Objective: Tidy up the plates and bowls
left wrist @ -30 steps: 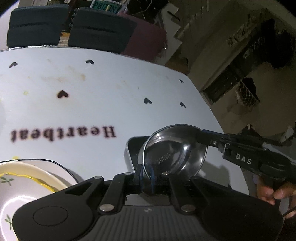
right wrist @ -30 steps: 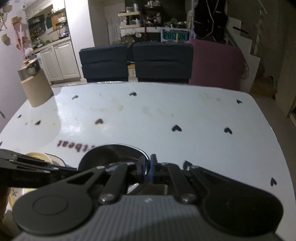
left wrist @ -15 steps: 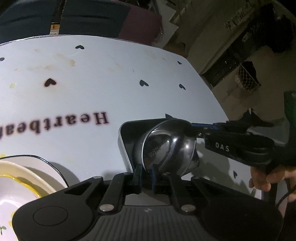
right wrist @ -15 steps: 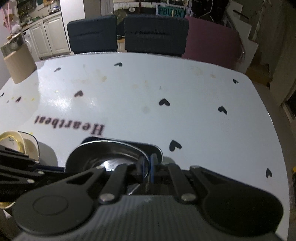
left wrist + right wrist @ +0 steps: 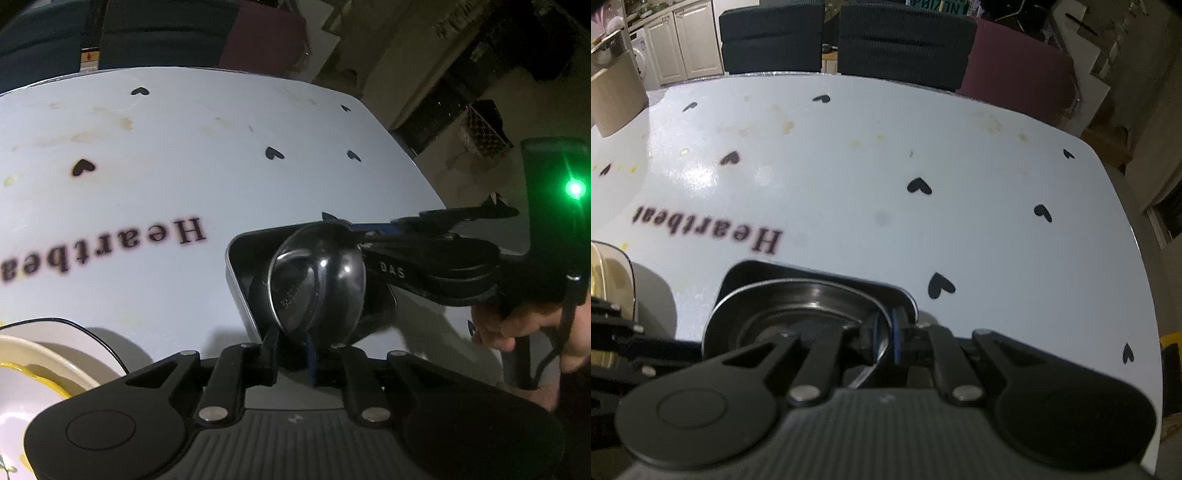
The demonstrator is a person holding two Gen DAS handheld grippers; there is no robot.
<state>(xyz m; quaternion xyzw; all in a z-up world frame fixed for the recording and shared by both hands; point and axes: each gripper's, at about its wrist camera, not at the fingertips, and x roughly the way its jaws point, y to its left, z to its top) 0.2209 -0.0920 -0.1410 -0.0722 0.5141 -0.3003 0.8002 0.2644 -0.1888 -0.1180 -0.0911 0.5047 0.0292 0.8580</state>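
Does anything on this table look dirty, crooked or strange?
Yes. The tablecloth has brownish stains near its far edge. The steel bowl is tipped steeply on its side over the dark tray, pinched at opposite rims by both grippers.

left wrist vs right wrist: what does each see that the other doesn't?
Left wrist only: the person's hand on the right tool's handle, a lit green LED, and the steel bowl's convex underside.

Right wrist only: the bowl's inside, a cardboard box at the far left, and white cabinets.

Both: the bowl pinched at its rim by the left tool and the right tool, a dark rectangular tray beneath, the "Heartbeat" tablecloth, and a cream plate.
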